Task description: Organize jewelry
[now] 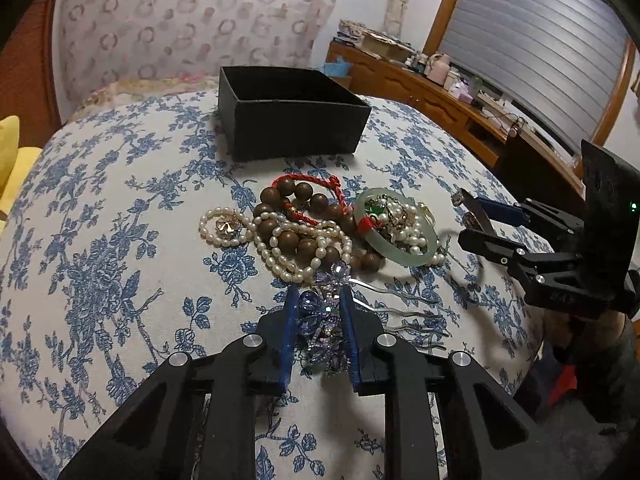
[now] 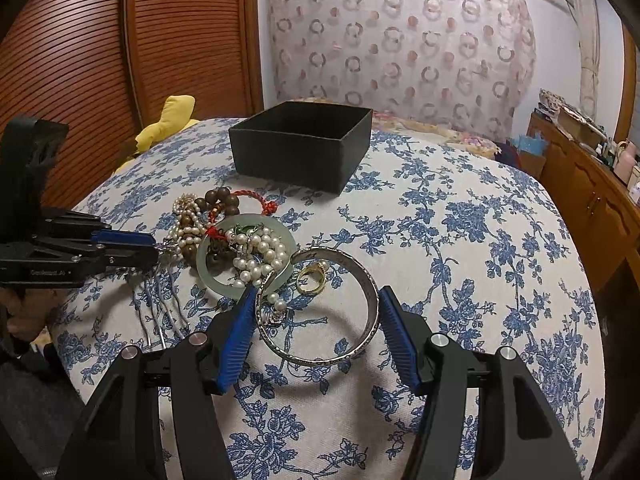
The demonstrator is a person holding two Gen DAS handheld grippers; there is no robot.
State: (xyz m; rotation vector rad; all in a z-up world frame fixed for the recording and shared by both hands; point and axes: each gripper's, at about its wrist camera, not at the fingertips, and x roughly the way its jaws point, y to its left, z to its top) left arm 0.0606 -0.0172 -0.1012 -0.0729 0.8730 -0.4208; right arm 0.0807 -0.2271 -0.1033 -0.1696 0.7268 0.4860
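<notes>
While your left gripper [image 1: 319,304] is closed on the purple crystal hair comb [image 1: 326,320], with its silver prongs [image 1: 404,308] trailing to the right over the floral bedspread [image 1: 120,240], your right gripper [image 2: 316,320] stands open, one blue pad on either side of the silver bangle [image 2: 320,308] that lies flat on the cloth. Neither pad appears to touch the band yet. The black box [image 2: 304,148], open-topped, sits at the far side of the bedspread, well apart from both grippers; the tangled pile lies between, to the left of the bangle: a jade bangle [image 2: 244,256] holding a pearl strand [image 2: 260,256], brown wooden beads [image 1: 296,236], a red cord bracelet [image 1: 308,184] and a gold ring [image 2: 312,278] just beside the silver band. To seat the grip well, lower the right pads until they meet the cloth, then close across the bangle's width so the ribbed faces bear on its outer wall; a rigid hoop is likely to squirt out if pinched high. Note the small pearl charm [image 2: 276,308] at the band's left edge, which may snag. Lift the comb straight up, since its prongs could catch nearby strands.
</notes>
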